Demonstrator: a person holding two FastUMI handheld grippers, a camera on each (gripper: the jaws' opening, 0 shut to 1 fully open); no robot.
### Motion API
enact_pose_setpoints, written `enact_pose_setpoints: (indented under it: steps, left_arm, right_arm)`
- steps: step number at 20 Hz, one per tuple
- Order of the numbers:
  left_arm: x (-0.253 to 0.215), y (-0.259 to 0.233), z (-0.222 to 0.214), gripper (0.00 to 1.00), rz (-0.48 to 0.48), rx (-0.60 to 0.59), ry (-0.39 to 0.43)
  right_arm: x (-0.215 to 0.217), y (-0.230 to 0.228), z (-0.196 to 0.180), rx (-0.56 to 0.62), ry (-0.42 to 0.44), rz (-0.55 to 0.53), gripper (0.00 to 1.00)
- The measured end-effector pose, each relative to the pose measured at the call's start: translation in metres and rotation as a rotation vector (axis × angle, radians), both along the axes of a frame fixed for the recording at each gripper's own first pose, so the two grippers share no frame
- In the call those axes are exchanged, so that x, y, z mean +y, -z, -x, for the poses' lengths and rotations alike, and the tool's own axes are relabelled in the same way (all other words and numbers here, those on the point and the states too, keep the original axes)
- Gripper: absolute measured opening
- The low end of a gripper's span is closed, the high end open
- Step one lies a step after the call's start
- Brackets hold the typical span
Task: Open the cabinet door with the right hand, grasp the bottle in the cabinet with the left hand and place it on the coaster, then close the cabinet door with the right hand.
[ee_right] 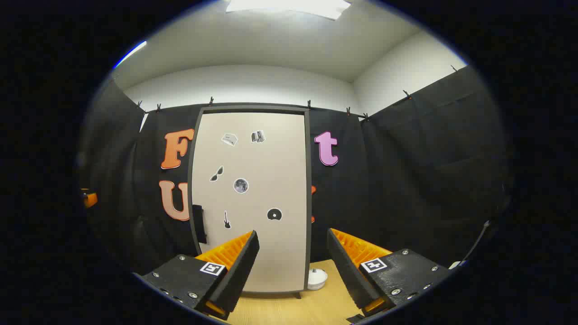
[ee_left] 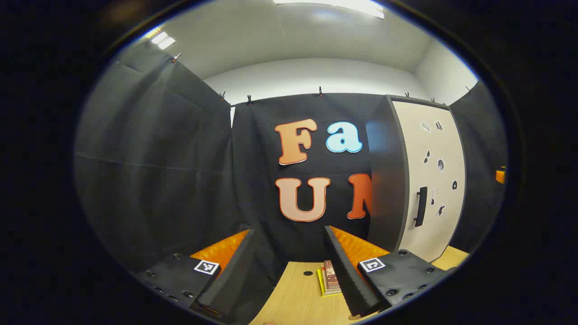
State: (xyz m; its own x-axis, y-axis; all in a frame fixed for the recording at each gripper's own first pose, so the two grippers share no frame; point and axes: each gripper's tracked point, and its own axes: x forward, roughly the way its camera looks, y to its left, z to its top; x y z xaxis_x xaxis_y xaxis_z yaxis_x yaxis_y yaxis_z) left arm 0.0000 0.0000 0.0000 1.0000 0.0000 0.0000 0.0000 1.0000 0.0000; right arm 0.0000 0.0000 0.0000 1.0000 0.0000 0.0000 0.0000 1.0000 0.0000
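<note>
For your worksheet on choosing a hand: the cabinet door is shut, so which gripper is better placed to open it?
Right. In the right gripper view the cabinet door stands straight ahead, its handle just left of the open right gripper. The left gripper faces the booth wall, with the cabinet off to its side.

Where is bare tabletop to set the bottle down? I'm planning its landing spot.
Bare table lies between the left gripper and the stacked books, and in front of the closed cabinet by the white object. Tighter near the books.

Black cloth walls [ee_left: 153, 158] clipped below a white ceiling [ee_right: 271, 40], ceiling light [ee_right: 289, 6], wooden tabletop [ee_left: 298, 293].
</note>
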Motion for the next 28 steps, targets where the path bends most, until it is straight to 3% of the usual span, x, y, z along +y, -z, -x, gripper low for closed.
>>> enact_pose_setpoints:
  steps: [15, 28]
  left_arm:
    - [0.007, 0.002, -0.002, 0.97, -0.017, -0.004, -0.017]
    - [0.016, 0.016, -0.013, 0.97, -0.024, 0.018, -0.022]
  right_arm:
    - [0.014, 0.006, -0.001, 0.021, -0.01, 0.014, 0.94]
    - [0.101, 0.044, -0.045, 0.09, -0.152, -0.015, 0.94]
